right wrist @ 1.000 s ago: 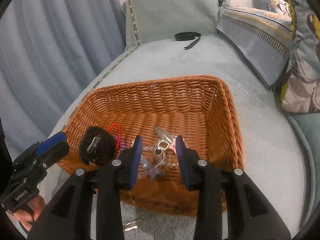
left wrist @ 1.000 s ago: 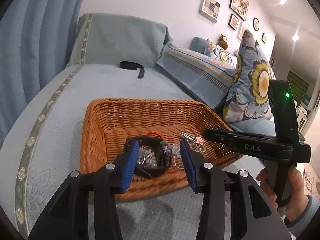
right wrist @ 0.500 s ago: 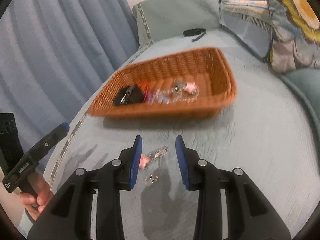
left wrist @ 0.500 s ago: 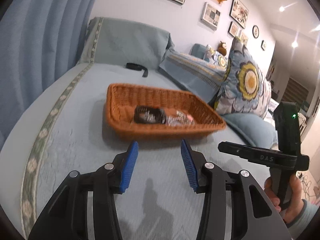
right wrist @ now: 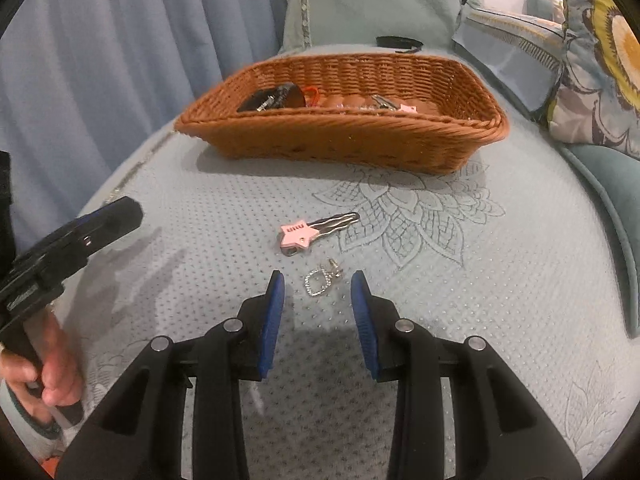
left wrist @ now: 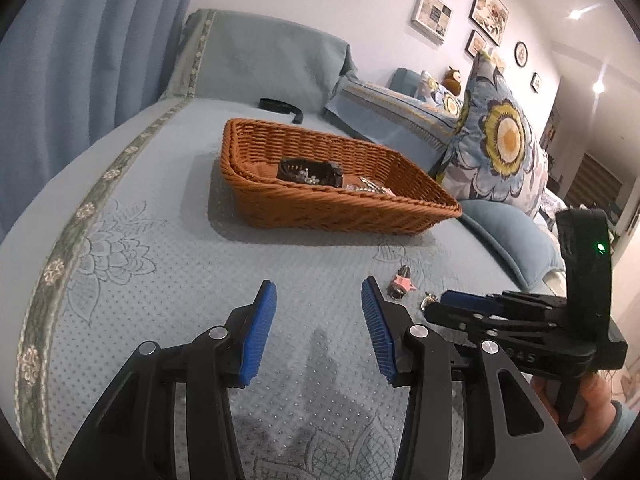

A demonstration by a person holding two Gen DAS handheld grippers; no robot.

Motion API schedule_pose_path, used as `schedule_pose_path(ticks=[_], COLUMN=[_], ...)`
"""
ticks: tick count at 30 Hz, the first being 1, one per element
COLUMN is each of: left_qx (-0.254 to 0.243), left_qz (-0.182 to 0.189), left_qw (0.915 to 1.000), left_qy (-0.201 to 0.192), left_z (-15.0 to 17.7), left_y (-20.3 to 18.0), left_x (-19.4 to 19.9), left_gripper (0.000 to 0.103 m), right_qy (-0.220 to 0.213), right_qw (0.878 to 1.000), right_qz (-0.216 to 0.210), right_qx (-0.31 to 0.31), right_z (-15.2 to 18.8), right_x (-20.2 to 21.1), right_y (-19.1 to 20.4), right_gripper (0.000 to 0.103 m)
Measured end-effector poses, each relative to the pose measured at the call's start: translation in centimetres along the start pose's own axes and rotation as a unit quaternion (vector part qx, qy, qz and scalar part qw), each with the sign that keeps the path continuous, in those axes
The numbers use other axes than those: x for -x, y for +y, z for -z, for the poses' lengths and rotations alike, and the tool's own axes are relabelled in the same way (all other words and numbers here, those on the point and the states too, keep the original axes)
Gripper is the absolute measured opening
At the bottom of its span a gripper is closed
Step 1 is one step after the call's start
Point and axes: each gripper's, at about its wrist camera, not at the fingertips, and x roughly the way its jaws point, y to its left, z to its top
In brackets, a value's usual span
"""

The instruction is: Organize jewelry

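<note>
A brown wicker basket (left wrist: pixel 320 200) (right wrist: pixel 340 136) stands on the blue-grey bedspread and holds a black box of jewelry (left wrist: pixel 310 172) (right wrist: pixel 272 98) plus several small silver and pink pieces. On the bedspread in front of it lie a pink star hair clip (right wrist: pixel 304 234) (left wrist: pixel 402 282) and a small rhinestone charm (right wrist: pixel 320 280). My right gripper (right wrist: pixel 318 286) is open just above the cloth, its blue pads on either side of the charm's near end. My left gripper (left wrist: pixel 318 300) is open and empty, left of the clip.
A black band (left wrist: pixel 280 106) lies on the bedspread beyond the basket. Patterned pillows (left wrist: pixel 500 152) stack along the right side, and a blue curtain (right wrist: pixel 100 60) hangs on the left. A person's hands (right wrist: pixel 44 380) hold both gripper handles.
Both grippers have pulled back from over the basket and dropped low toward the bedspread. The pink clip and rhinestone charm have come into view in front of the right gripper.
</note>
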Motion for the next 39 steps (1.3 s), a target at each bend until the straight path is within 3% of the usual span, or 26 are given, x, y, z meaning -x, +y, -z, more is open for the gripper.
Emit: schedule_pose_path(ticks=[4, 6, 10, 15, 20, 27, 29, 32, 39], left_qx=[-0.015, -0.023, -0.046, -0.076, -0.116, -0.147, -0.151, -0.151, -0.129], left_qz=[-0.001, -0.001, 0.011, 0.038, 0.041, 0.015, 0.004, -0.007, -0.012], left_qw=[0.9999, 0.9997, 0.9984, 0.9941, 0.9874, 0.9769, 0.9768, 0.9775, 0.9847], left_qy=[0.005, 0.011, 0.032, 0.068, 0.099, 0.154, 0.151, 0.147, 0.116], left_z=[0.0, 0.0, -0.2, -0.5, -0.8, -1.0, -1.1, -1.1, -1.2], left_y=[-0.6, -0.9, -1.9, -3.9, -6.3, -8.4, -8.7, -8.7, -7.9], left_x=[-0.2, -0.4, -1.4, -3.6, -6.5, -10.8, -11.2, -11.5, -9.8], left_gripper=[0.043, 0.043, 0.043, 0.043, 0.043, 0.043, 0.04, 0.021, 0.021], right_qy=[0.001, 0.006, 0.001, -0.002, -0.009, -0.015, -0.016, -0.017, -0.019], right_qw=[1.0, 0.999, 0.998, 0.997, 0.998, 0.999, 0.999, 0.999, 1.0], right_qz=[0.023, 0.036, 0.058, 0.077, 0.029, 0.019, 0.02, 0.021, 0.021], right_qx=[0.016, 0.025, 0.027, -0.006, -0.051, -0.031, -0.028, -0.021, -0.007], right_z=[-0.6, -0.7, -0.5, -0.5, -0.1, -0.1, -0.1, 0.0, 0.3], right_x=[-0.6, -1.1, -0.8, -0.4, 0.0, 0.1, 0.1, 0.2, 0.3], right_y=[0.6, 0.8, 0.3, -3.1, -5.7, -4.8, -4.6, -4.3, -3.7], right_gripper=[0.031, 0.019, 0.019, 0.019, 0.019, 0.019, 0.019, 0.019, 0.019])
